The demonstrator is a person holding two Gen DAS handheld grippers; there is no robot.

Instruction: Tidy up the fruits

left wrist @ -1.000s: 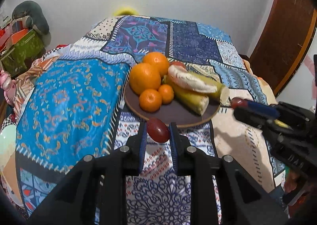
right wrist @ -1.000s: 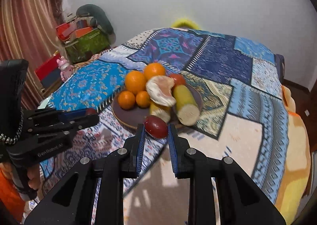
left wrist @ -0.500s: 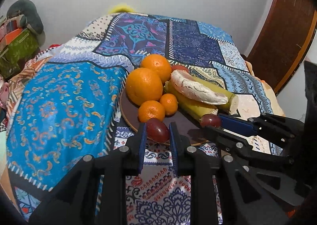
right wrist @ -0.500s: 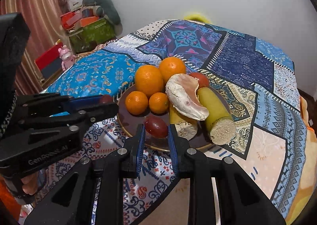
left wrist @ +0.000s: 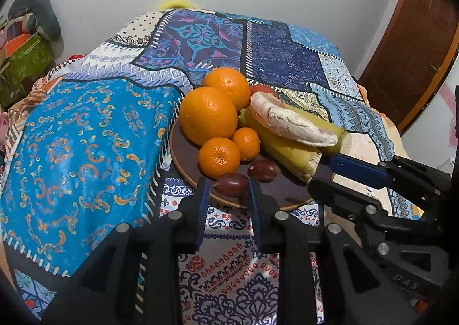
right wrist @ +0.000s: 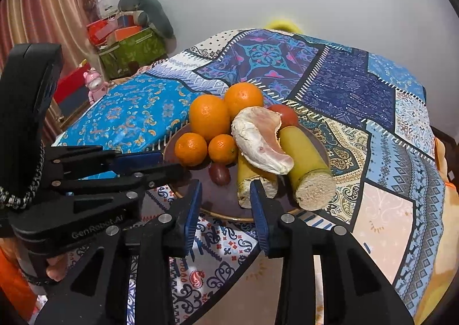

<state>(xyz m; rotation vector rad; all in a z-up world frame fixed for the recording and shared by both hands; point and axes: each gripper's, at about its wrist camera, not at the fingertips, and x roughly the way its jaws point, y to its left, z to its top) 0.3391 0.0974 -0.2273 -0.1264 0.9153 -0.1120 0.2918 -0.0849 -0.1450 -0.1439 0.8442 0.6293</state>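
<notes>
A dark brown plate (left wrist: pixel 287 191) (right wrist: pixel 218 200) on the bed holds two oranges (left wrist: pixel 208 115), two mandarins (left wrist: pixel 219 157), a peeled citrus segment (left wrist: pixel 289 121), yellow-green stalk pieces (right wrist: pixel 304 153) and a tomato (right wrist: pixel 284 114). My left gripper (left wrist: pixel 228 183) is opening; a small red fruit (left wrist: pixel 231 184) lies on the plate between its fingers, with a gap on the left side. A second red fruit (left wrist: pixel 262 170) (right wrist: pixel 219 173) rests just beyond my right gripper (right wrist: pixel 226 184), which is opening with nothing between its pads. Each gripper shows in the other view: the right (left wrist: pixel 317 171) and the left (right wrist: pixel 172 164).
The plate sits near the front edge of a patchwork quilt (left wrist: pixel 86 138) covering the bed. A wooden door (left wrist: pixel 416 52) stands at the right. Green boxes (right wrist: pixel 129 50) and a pink toy (right wrist: pixel 94 84) are stacked by the curtain at the left.
Both grippers moved forward and down to the plate with their red fruits. Their jaws have parted, and both fruits now lie on the plate.
</notes>
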